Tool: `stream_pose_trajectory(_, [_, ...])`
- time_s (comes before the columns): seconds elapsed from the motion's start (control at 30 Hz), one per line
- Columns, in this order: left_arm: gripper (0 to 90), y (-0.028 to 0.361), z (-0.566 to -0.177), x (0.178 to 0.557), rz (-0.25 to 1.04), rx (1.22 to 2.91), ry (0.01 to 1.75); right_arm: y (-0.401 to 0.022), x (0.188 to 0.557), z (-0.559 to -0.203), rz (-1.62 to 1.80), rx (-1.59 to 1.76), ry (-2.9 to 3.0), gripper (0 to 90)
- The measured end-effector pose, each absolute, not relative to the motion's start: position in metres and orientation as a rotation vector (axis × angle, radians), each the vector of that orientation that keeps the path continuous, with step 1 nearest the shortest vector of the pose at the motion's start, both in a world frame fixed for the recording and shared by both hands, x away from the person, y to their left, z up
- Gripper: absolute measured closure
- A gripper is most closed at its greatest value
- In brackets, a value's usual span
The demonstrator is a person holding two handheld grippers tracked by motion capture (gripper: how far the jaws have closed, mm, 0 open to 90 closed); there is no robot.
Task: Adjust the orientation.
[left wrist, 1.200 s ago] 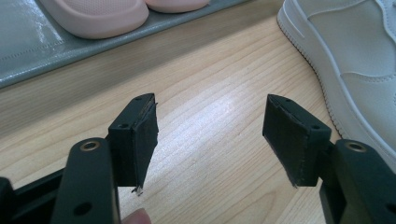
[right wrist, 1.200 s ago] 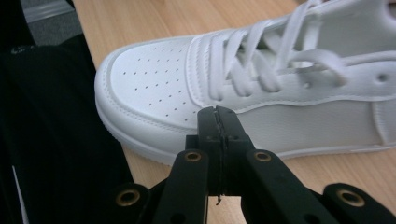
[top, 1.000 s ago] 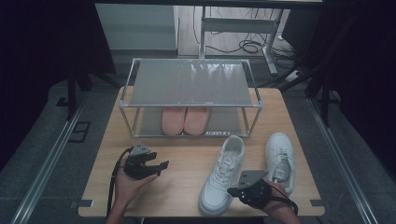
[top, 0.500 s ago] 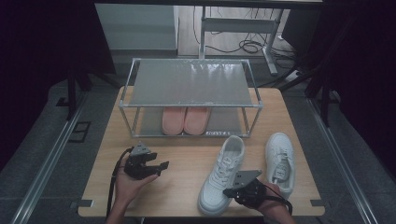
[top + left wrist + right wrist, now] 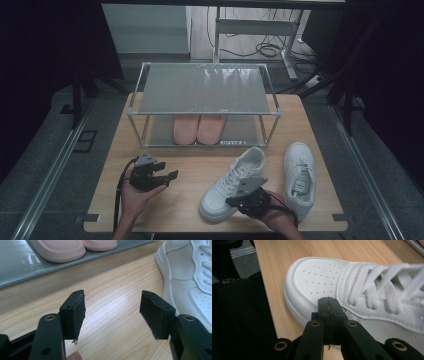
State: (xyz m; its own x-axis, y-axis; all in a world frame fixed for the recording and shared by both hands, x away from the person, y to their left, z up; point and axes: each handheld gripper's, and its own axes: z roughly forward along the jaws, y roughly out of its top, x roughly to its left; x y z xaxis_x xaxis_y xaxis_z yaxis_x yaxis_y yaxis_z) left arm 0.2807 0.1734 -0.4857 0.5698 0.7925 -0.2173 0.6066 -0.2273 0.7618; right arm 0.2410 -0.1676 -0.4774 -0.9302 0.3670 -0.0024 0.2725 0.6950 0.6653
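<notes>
A rack [image 5: 202, 90] stood at the far side of the surface [image 5: 185, 205], with a pair of slippers [image 5: 198, 128] side by side on its lower shelf. In front of the rack, right of centre, a sneaker [image 5: 232, 182] lay with its toe toward the near edge, and a second sneaker [image 5: 299, 176] lay just to its right. The left tool [image 5: 167, 177] hovered over the near left part of the surface, well apart from the sneakers, while the right tool [image 5: 235, 201] sat at the first sneaker's near side, by its toe.

White lace-up sneaker [image 5: 232, 182] upright on tabletop [image 5: 190, 200], toe at 7 o'clock, heel at 1 o'clock, laces tied. Its mate, second white sneaker [image 5: 300, 175], lies just beside at 3 o'clock, toe toward 6.
</notes>
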Motion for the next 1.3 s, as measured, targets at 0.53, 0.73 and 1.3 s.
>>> stream_pose_trajectory(0.53, [37.9, 0.189, -0.483, 0.281, 0.272, 1.888, 1.165, -0.127, 0.268, -0.480, 1.077, 0.557, 2.743, 90.0])
stream_pose_trajectory(0.73, [38.0, 0.191, -0.483, 0.281, 0.273, 1.883, 1.173, -0.116, 0.277, -0.482, 1.095, 0.588, 2.717, 90.0])
stream_pose_trajectory(1.3, [37.9, 0.189, -0.484, 0.280, 0.270, 1.898, 1.161, -0.118, 0.271, -0.473, 1.158, 0.600, 2.639, 90.0])
